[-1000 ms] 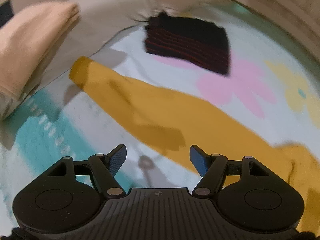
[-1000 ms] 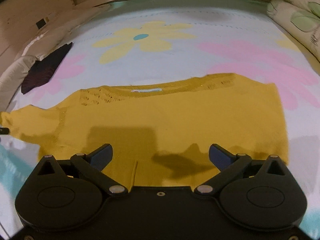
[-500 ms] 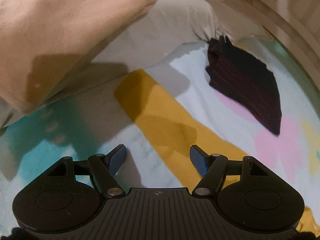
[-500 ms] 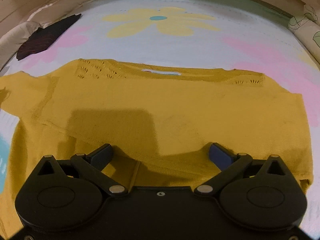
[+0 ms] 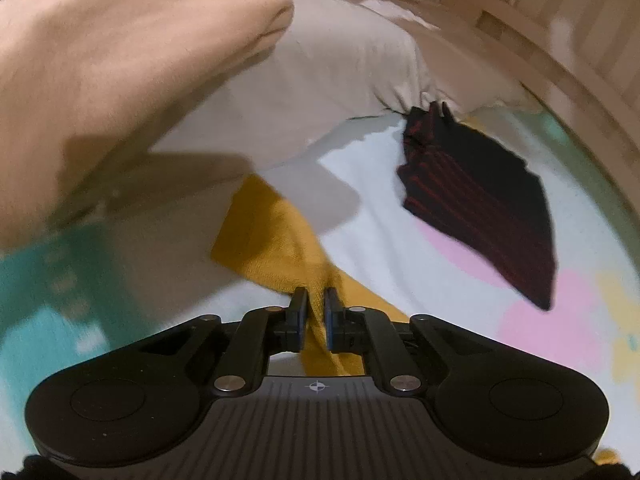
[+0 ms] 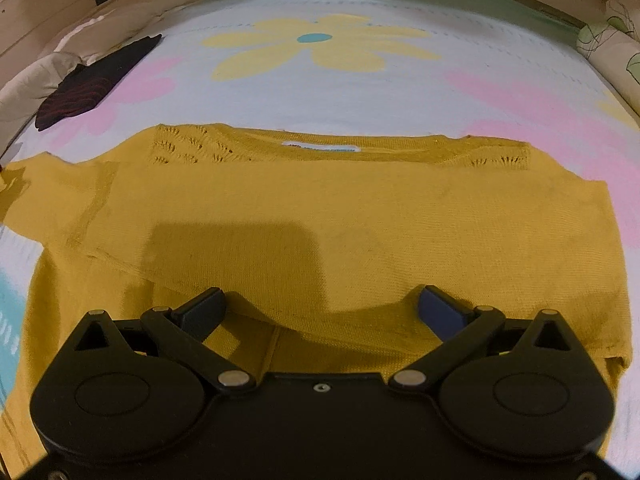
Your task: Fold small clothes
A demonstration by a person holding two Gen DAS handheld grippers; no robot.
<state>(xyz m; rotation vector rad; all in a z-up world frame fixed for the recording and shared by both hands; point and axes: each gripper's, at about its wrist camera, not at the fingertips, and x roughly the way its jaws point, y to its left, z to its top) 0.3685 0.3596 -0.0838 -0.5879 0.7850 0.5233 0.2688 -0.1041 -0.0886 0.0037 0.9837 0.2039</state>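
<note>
A mustard-yellow knit sweater (image 6: pixel 320 216) lies flat on the flowered bed cover, neckline away from me. Its long left sleeve (image 5: pixel 264 236) stretches toward the pillows in the left wrist view. My left gripper (image 5: pixel 316 312) is shut on that sleeve, a little back from the cuff, with yellow fabric pinched between the pads. My right gripper (image 6: pixel 320 308) is open, low over the sweater's hem at the middle, holding nothing.
A folded black garment with red stripes (image 5: pixel 480 208) lies on the cover to the right of the sleeve; it also shows in the right wrist view (image 6: pixel 92 84). A peach pillow (image 5: pixel 120 64) and a beige pillow (image 5: pixel 340 72) lie beyond the cuff. A wooden bed frame (image 5: pixel 560 64) borders the far side.
My left gripper has moved along the sleeve toward the cuff and closed on it. My right gripper has come closer and lower over the sweater's hem, still open.
</note>
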